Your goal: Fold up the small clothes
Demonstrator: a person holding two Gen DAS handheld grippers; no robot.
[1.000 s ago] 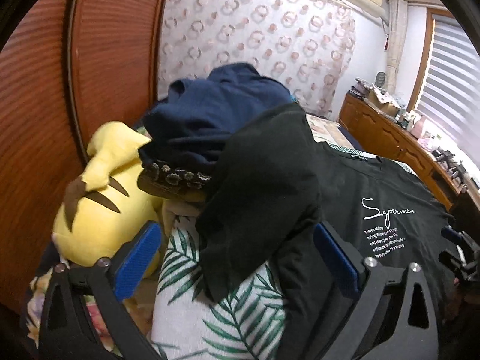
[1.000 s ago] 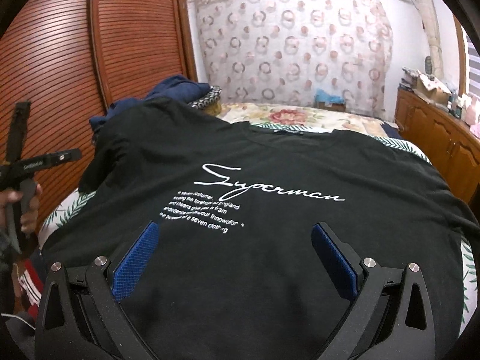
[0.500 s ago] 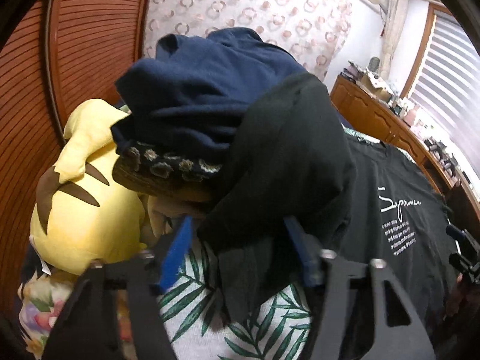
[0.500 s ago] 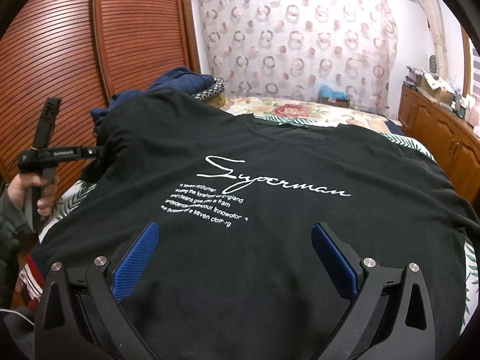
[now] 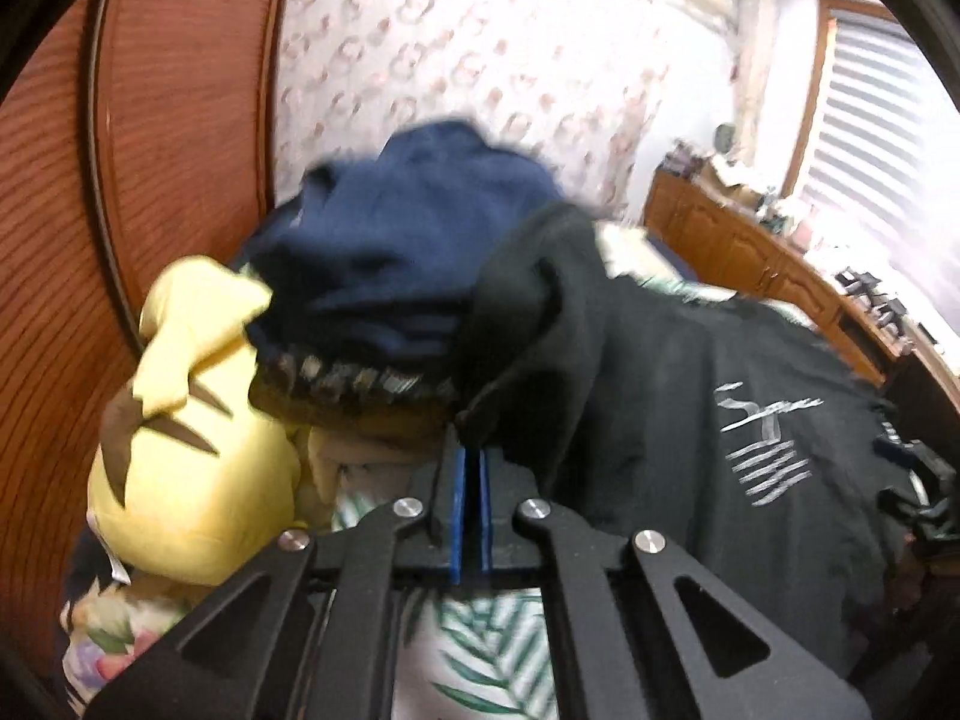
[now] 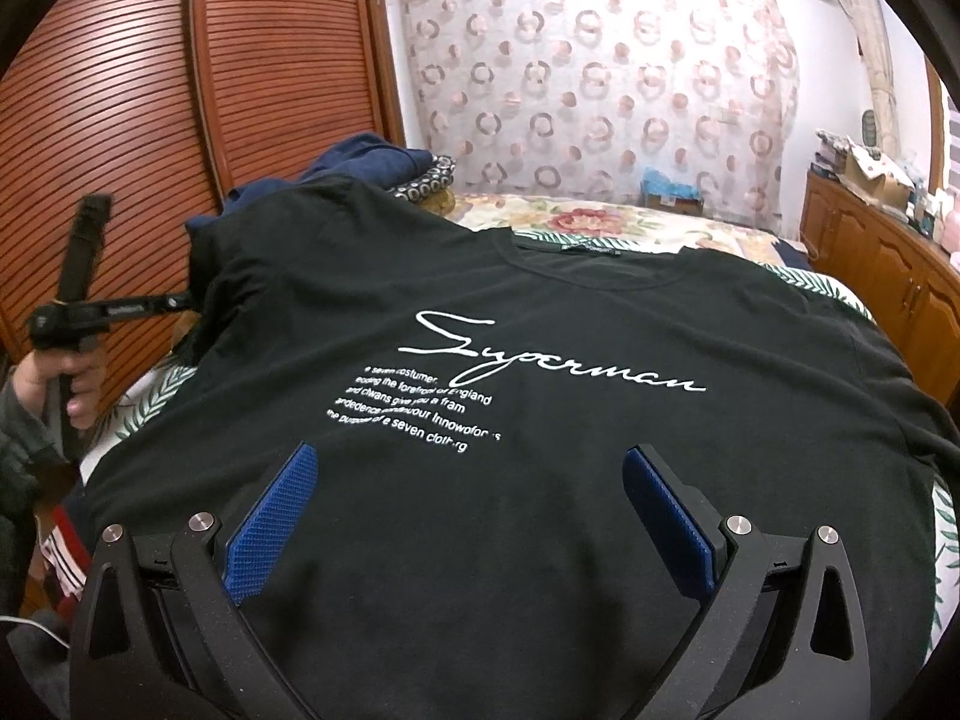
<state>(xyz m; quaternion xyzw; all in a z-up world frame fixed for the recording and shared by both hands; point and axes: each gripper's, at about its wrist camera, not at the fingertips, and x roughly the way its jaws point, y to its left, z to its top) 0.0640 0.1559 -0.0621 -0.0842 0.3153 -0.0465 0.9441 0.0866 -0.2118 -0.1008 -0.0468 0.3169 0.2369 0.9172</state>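
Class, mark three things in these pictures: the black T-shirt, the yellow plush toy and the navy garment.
black T-shirt (image 6: 540, 516): right wrist view, plain front below the white lettering.
yellow plush toy (image 5: 198, 480): left wrist view, its rounded yellow body.
navy garment (image 5: 408, 240): left wrist view, middle of the crumpled heap.

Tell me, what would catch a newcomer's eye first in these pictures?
A big black T-shirt with white "Superman" script lies spread across the bed, filling the right wrist view. At its left sleeve, the left gripper has shut its blue-padded jaws on the fabric. Just beside that, a bright yellow plush toy sits against the wooden wardrobe doors, under a heap of navy clothes.
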